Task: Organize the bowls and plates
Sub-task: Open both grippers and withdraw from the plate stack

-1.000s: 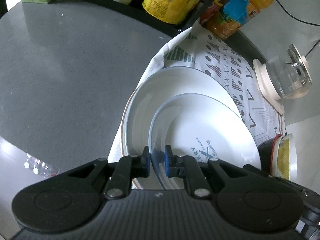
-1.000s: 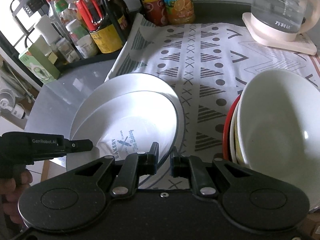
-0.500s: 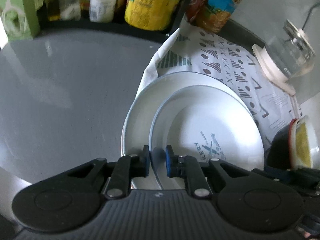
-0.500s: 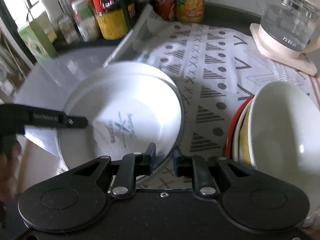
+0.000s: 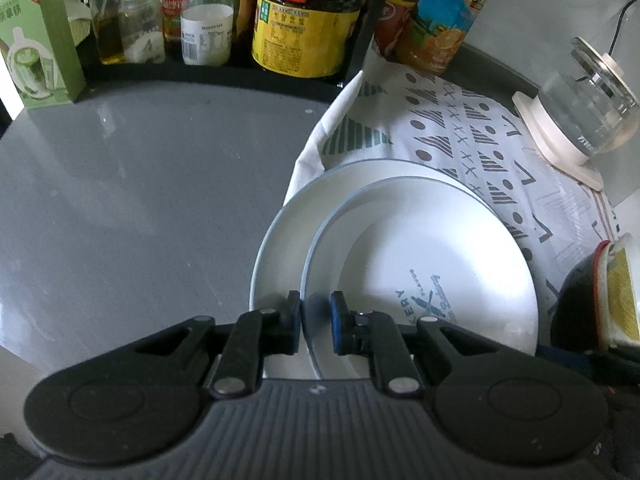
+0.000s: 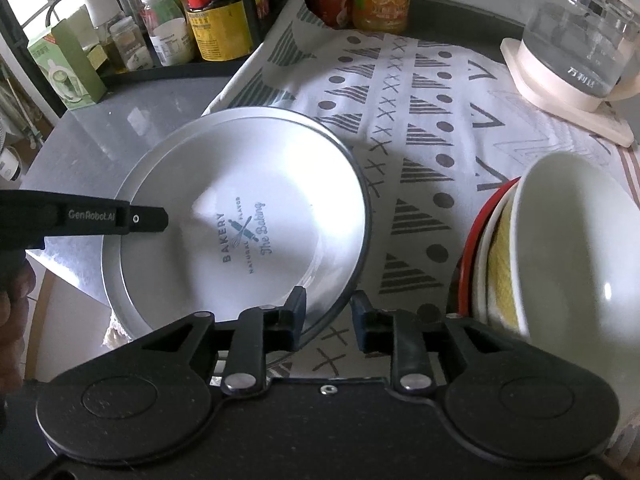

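Gripping the near rim of the printed plate (image 5: 420, 280), the left gripper (image 5: 316, 322) has its blue pads pressed together on that thin edge, one pad outside and one inside the well. This plate, marked with a bakery logo, lies nested in a larger white plate (image 5: 280, 248), slightly off-centre so that a crescent of the lower plate shows along its left side. Both sit at the left edge of a patterned cloth (image 5: 460, 128), with the larger plate's rim reaching past the cloth's border over the grey tabletop (image 5: 140, 180).

On the opposite side of the stack, the right gripper (image 6: 328, 320) has just been opening; its jaws stand apart, straddling the near rims of the two plates (image 6: 240, 220) without pressing on them, the left pad over the plate and the right pad over the cloth (image 6: 400, 128). The left gripper (image 6: 152, 218) shows there as a black finger reaching over the plates' far-left edge.

A stack of bowls (image 6: 560, 248), with a white bowl innermost and a red rim outermost, stands tilted just to the right of the plates, with a narrow strip of cloth between them. A glass kettle (image 6: 580, 56) on its cream base stands at the far right corner, well apart. Bottles and jars (image 5: 304, 20) line the back edge. The grey tabletop to the left of the plates is the widest open stretch, bounded by a green carton (image 5: 36, 52) at its far corner.
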A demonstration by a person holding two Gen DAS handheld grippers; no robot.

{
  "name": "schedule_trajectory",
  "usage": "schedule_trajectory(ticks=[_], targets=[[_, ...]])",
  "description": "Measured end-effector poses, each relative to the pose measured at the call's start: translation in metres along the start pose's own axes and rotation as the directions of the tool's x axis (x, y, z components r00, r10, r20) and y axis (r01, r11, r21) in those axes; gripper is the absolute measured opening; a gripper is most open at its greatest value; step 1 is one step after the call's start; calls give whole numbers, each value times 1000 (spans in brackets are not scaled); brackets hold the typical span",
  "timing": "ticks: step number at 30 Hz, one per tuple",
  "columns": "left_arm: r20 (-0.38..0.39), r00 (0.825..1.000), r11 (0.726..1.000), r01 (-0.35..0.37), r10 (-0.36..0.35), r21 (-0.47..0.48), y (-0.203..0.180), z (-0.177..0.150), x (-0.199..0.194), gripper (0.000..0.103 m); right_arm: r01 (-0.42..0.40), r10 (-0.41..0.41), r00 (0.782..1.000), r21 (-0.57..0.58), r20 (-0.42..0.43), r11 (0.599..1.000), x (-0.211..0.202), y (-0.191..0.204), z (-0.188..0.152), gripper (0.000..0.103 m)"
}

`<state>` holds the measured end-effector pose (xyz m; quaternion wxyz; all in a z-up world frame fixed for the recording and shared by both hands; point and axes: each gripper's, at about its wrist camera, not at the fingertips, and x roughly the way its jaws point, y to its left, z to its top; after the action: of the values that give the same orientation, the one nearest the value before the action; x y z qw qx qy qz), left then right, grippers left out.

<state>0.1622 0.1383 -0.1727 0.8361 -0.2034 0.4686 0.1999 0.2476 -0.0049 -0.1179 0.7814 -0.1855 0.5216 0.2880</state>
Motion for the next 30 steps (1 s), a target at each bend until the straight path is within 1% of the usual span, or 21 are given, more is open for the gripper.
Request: schedule_trajectory(ticks=[2,4,6,8,10,13,16,17,18,20,21,23,24,26,27,30], targets=[[7,1000,1000,-15,15,4,-1,2,0,13,-8,8,1000,4,-6,1000,0,1,0,30],[15,999,1000,-30,30,9,-3,4,-1,12,-20,20,1000,9,-4,1000,-1,1,-1,37],[16,999,999,-43,43,7,-4,5,-1,12,-43,42,999,21,28,999,-7,0,-1,53],[16,998,998,-62,62,11,-6,7,-2,12,-50,48,998,37,50,998,-13,-3,0,55],[19,997,997,-81,81,12,-8,9,-4,13,-62,59,996,50,62,997,-16,-6,1,55],[19,996,996,-87,86,17,-10,12,-8,15,-79,74,994,62,78,995,-21,-8,3,56],[10,996,996,-94,94,8,-9,15,-12,17,-87,80,992,69,99,994,-27,-7,4,63],[13,996,996,-94,94,0,-8,16,-14,19,-92,83,990,74,113,993,-30,-7,4,67],[17,996,996,-92,92,-7,-8,16,-17,21,-95,85,989,78,123,992,-32,-8,4,68],[27,995,996,-92,92,-13,-8,16,-23,34,-122,105,984,114,142,986,-38,-12,7,68],[30,995,995,-95,95,-13,-8,17,-26,38,-142,119,981,145,154,979,-41,-16,8,69],[43,995,995,-94,95,-17,-9,17,-34,50,-175,140,974,198,181,964,-46,-22,11,70],[50,994,995,-96,97,-20,-10,17,-37,53,-183,143,971,211,192,960,-49,-23,11,71],[55,993,995,-101,103,-23,-12,19,-44,62,-184,136,967,221,216,958,-54,-26,12,75],[59,993,995,-101,102,-23,-14,21,-47,64,-182,129,965,227,229,957,-57,-27,12,78],[75,993,996,-88,89,-20,-20,25,-56,68,-197,118,956,289,269,937,-66,-37,13,80]])
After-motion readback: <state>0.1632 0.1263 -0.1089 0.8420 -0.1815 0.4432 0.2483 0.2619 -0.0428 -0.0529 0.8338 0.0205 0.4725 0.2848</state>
